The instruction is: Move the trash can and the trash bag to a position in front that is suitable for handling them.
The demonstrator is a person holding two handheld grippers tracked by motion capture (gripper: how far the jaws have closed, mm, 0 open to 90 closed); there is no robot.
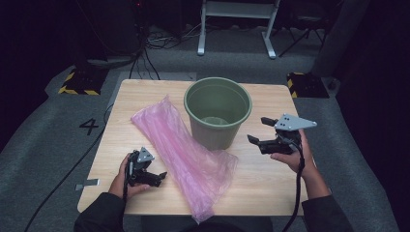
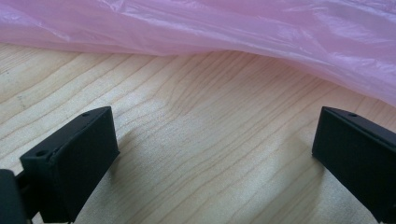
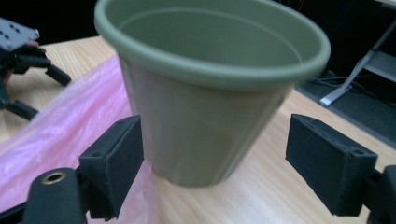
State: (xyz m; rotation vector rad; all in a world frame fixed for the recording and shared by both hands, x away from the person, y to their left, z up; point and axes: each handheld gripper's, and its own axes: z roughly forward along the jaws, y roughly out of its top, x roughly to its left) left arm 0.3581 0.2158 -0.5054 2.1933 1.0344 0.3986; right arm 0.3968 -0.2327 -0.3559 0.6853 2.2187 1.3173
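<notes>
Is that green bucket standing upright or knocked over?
Upright. The green bucket stands on its base on the table, open rim facing up; the right gripper view shows its wall rising straight from the wood.

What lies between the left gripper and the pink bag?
Bare wood of the table lies between the open left gripper and the pink bag, in the left gripper view.

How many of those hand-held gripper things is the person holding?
2. The left hand-held gripper sits low over the table, beside the pink plastic bag. The right hand-held gripper is raised next to the green bucket. Both have jaws spread open.
</notes>
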